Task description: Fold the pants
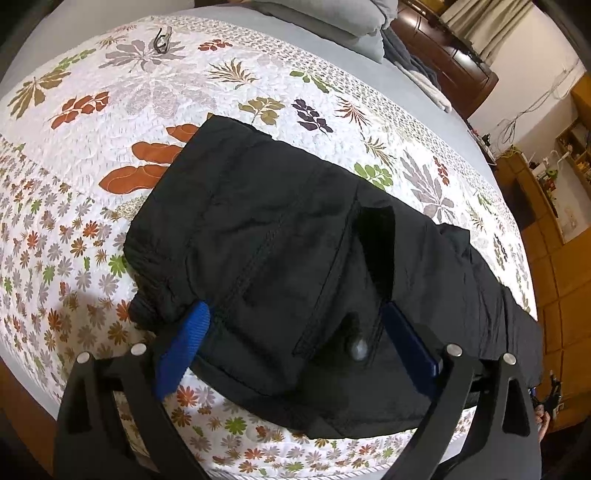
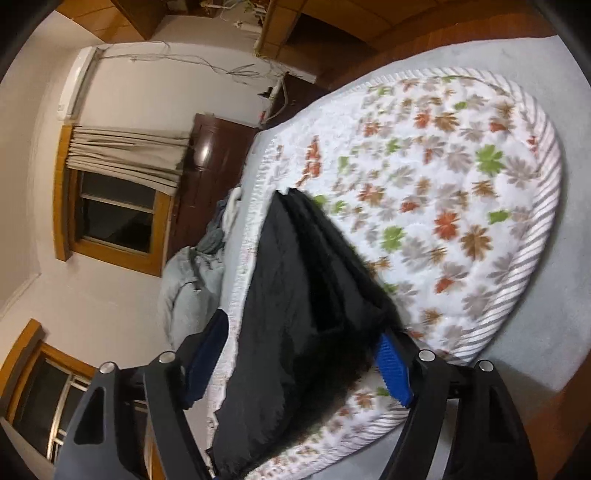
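Bed: floral quilt (image 1: 110, 155) carries black pants (image 1: 295, 240) near its near edge.
Left gripper (image 1: 295, 325): fingers wide apart, waistband between them.
Right gripper (image 2: 303, 354): fingers spread, pants between, grip unclear.

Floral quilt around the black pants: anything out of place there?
One stray item: a small dark metallic object lies on the white floral quilt, far from the black pants. Too small to identify.

floral quilt (image 1: 155, 96), grey pillows (image 1: 354, 26), curtained window (image 2: 118, 206)
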